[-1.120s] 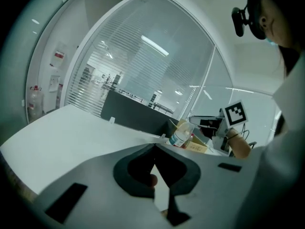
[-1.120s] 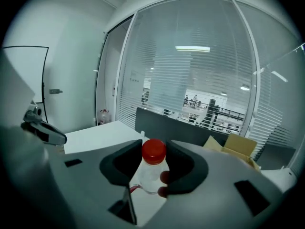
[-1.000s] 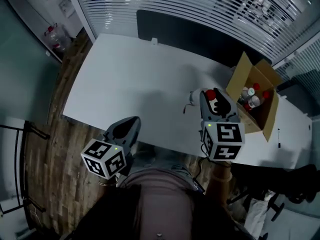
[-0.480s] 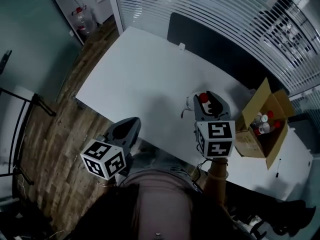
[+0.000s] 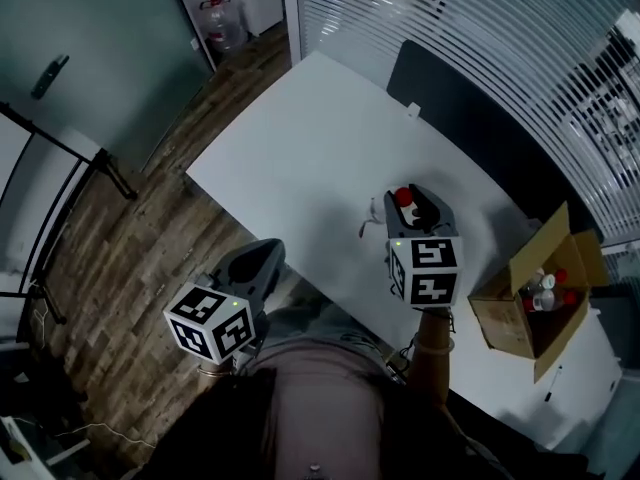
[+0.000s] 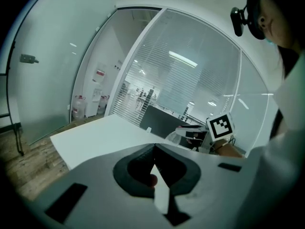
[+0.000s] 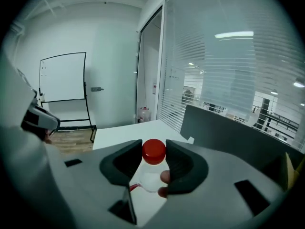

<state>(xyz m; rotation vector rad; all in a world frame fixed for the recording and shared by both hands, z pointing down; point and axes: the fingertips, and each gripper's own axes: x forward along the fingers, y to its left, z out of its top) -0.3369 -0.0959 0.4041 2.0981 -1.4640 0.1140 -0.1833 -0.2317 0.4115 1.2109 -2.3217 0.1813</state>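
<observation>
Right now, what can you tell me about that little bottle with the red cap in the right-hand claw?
The bottle is small, with a clear or whitish, plastic-looking body and a round red cap. It sits cap uppermost in the right gripper view, between the two dark pads of the right claw, which flank its cap and upper body. A thin red mark shows near its lower end. In the head view it is over the white table, near the person's edge; whether it touches the tabletop cannot be told.

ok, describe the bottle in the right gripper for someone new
Find the long white table; over its near edge is the right gripper. Between its jaws sits a small clear bottle with a red cap. The other red-capped bottles lie in the cardboard box at the table's end; this is the only one gripped.
</observation>
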